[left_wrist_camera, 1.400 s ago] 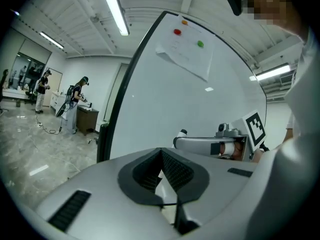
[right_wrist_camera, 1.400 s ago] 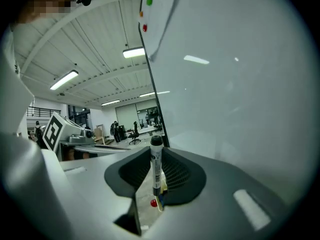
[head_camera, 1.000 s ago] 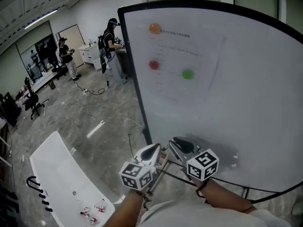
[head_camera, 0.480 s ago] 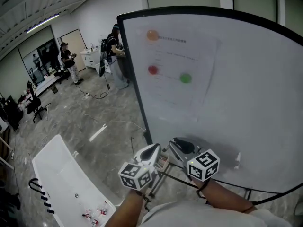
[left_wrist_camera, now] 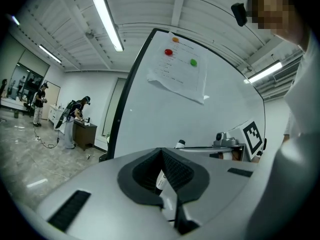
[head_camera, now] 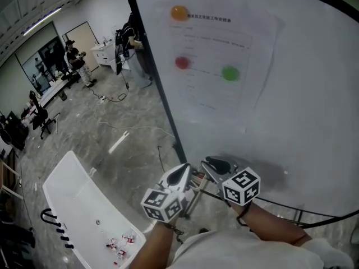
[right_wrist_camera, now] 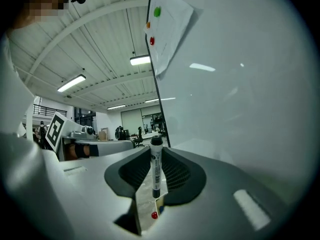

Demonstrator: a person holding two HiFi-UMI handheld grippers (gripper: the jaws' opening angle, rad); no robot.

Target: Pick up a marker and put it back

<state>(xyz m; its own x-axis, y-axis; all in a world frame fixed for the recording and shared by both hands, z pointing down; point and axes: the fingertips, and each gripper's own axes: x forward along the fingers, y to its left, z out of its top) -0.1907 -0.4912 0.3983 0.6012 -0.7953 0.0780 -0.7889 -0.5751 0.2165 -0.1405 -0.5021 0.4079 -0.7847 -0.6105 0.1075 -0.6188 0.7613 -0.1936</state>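
Observation:
My right gripper (right_wrist_camera: 156, 151) is shut on a marker (right_wrist_camera: 155, 171) with a white printed barrel and a black cap, standing upright between the pads. In the head view the right gripper (head_camera: 216, 165) sits low, just in front of the whiteboard (head_camera: 303, 128), and its body hides the marker. The left gripper (head_camera: 182, 175) hangs beside it at the left, its jaws meeting at the tips. In the left gripper view, that gripper (left_wrist_camera: 161, 151) is shut, with a white printed thing (left_wrist_camera: 161, 180) showing in the slot behind the pads. I cannot tell what it is.
A paper sheet (head_camera: 224, 94) is pinned on the board by orange (head_camera: 179, 13), red (head_camera: 182, 63) and green (head_camera: 230, 73) magnets. The board's ledge (head_camera: 194, 186) runs under the grippers. A white table (head_camera: 78, 206) stands lower left. People (head_camera: 73, 60) work far back.
The head view has swung, so the whiteboard looks larger and the sheet sits higher. Both grippers stay close together in about the same place, and the right one's grip looks the same.

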